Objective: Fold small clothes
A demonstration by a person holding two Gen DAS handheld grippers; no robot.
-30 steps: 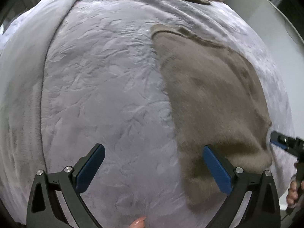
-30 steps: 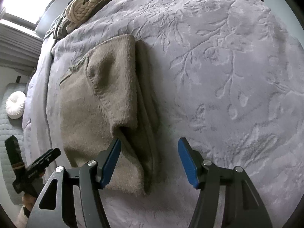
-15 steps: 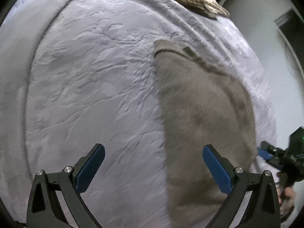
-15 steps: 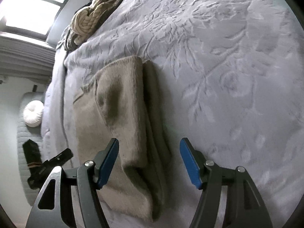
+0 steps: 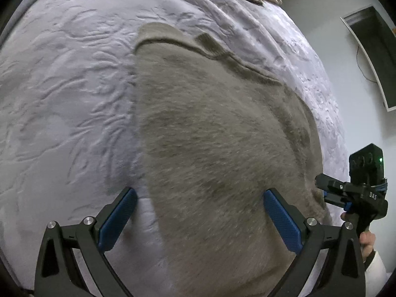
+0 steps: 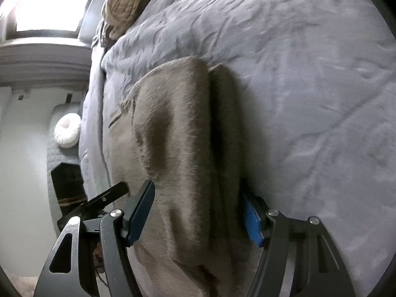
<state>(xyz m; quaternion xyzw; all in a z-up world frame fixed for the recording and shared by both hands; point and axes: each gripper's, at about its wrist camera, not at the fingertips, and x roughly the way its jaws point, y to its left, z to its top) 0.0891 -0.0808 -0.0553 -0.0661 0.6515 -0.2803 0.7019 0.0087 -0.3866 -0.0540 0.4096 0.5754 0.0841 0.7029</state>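
The folded sweater (image 5: pixel 212 148) lies flat on my bedspread (image 5: pixel 69 94), my landmark here. My left gripper (image 5: pixel 199 216) hangs over the sweater's near left edge, one finger above bare bedspread, the other above the knit. My right gripper (image 6: pixel 198 212) straddles the sweater's near right edge. At the bedspread's far end lies a chunky knit throw (image 6: pixel 123 7). Beyond its left side sits a round cushion (image 6: pixel 67 133).
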